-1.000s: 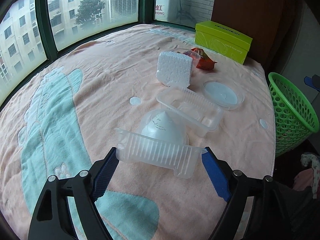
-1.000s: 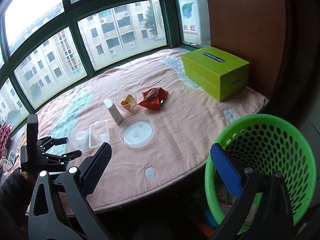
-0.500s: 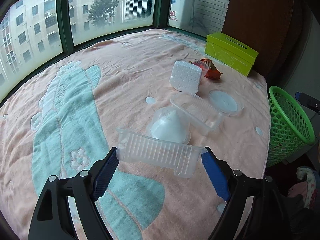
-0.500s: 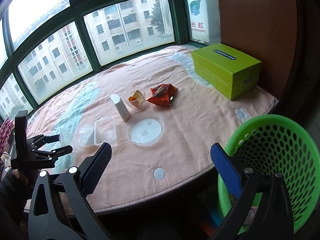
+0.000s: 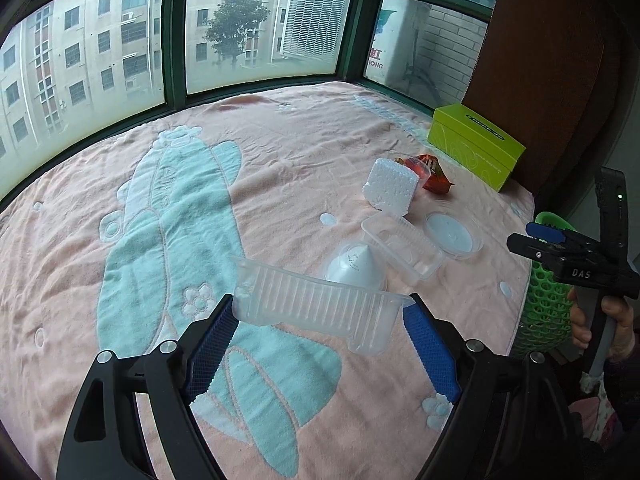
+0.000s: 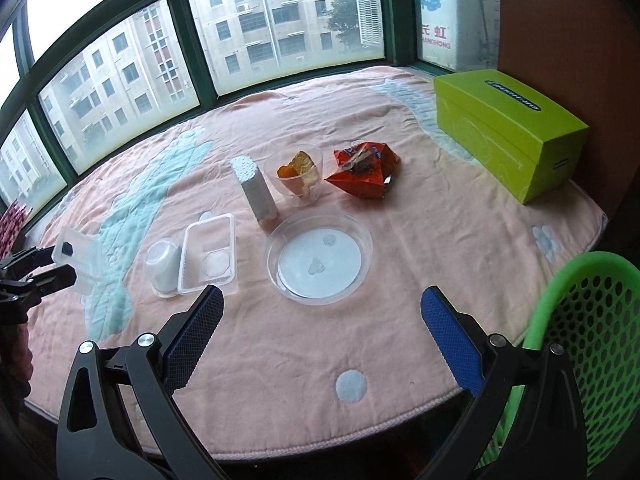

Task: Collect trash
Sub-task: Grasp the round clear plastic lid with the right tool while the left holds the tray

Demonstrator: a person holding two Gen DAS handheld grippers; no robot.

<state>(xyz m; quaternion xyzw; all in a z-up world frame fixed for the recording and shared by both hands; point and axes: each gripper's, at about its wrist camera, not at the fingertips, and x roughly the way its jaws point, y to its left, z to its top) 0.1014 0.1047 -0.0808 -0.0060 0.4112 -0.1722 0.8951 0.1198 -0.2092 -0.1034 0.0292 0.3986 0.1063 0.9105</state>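
My left gripper [image 5: 320,311] is shut on a clear ribbed plastic tray [image 5: 296,298], gripped end to end and lifted off the pink blanket [image 5: 280,160]. In the right wrist view that gripper [image 6: 60,258] and the tray [image 6: 82,254] show at the far left. My right gripper [image 6: 320,294] hangs open and empty over the blanket's near edge, just in front of a round clear lid [image 6: 320,256]. A green mesh basket [image 6: 592,340] stands beside the ledge at the right.
On the blanket lie an overturned white cup [image 6: 164,266], a second clear tray [image 6: 210,252], a foam block [image 6: 256,192], a clear cup with peels [image 6: 298,176] and a red snack bag [image 6: 364,174]. A green box [image 6: 508,128] sits at the back right. Windows line the far side.
My left gripper rose and drew back with the tray, so the other items look farther away. My right gripper moved in over the blanket and lower, and the basket slid toward the right edge.
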